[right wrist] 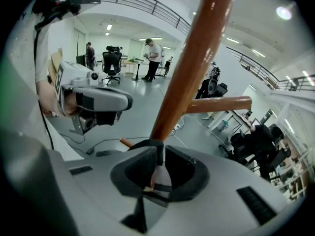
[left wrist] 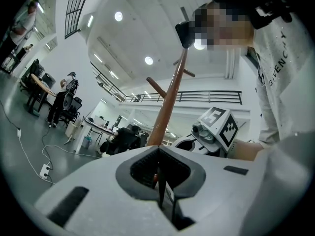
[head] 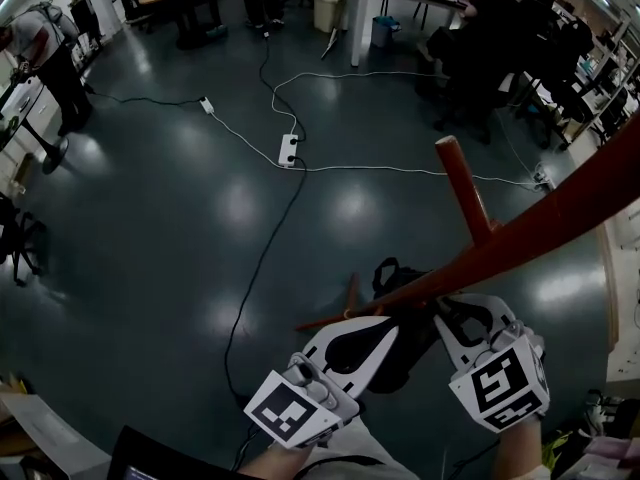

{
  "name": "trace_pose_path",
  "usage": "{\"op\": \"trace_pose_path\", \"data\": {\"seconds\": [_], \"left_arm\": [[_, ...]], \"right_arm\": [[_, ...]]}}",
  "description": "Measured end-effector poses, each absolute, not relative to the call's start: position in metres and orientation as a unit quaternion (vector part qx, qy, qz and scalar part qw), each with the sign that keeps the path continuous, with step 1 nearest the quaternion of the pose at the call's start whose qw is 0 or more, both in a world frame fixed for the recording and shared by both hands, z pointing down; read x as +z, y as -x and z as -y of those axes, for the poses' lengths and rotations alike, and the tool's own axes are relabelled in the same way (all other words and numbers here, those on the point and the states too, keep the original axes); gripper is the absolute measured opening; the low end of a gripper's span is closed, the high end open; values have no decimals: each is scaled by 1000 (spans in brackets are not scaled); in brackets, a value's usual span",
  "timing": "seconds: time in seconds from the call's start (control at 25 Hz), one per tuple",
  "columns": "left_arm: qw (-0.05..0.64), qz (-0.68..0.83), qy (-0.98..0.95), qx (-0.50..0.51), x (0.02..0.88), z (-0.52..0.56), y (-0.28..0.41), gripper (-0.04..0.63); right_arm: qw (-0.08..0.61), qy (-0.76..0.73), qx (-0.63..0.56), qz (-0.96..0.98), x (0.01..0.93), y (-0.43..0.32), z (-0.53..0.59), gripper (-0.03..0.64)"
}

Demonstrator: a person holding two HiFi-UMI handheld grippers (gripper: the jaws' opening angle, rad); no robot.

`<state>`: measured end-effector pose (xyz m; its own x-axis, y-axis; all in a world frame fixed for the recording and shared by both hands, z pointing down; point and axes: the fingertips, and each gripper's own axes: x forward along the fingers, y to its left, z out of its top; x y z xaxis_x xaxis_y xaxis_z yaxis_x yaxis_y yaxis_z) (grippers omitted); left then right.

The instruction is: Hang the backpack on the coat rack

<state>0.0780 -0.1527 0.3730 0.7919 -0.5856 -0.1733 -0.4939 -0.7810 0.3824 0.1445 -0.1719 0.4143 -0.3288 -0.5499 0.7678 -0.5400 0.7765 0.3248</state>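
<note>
Pinching backpack [head: 408, 353] straps [right wrist: 156, 154] tight: left hand-held gripper [left wrist: 159, 177], right hand-held gripper [right wrist: 154, 170].

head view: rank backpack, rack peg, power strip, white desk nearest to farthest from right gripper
1. backpack, strap in the right gripper's jaws
2. rack peg, just above
3. power strip, mid floor, left
4. white desk, far top

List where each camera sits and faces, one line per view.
Head view: on the head, facing down at coat rack, backpack; left gripper, right gripper show.
Left gripper view: on that gripper, facing up the rack to ceiling; torso shows.
Right gripper view: on that gripper, facing across the floor; left gripper shows.
All share the rack.
</note>
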Motion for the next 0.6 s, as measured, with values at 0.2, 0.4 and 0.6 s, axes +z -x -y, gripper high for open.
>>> {"op": "trace_pose_path", "data": {"seconds": [0.2, 0.4, 0.6], "left_arm": [[160, 289, -932, -146, 374, 151, -75, 9], [165, 284, -933, -150, 368, 143, -79, 11], [140, 285, -937, -148, 370, 142, -78, 9]], "right_arm": [[447, -305, -27, 840, 383, -128, 172, 38], [457, -295, -18, 839, 366, -133, 152, 38], [411, -326, 2, 851, 375, -129, 139, 37]]}}
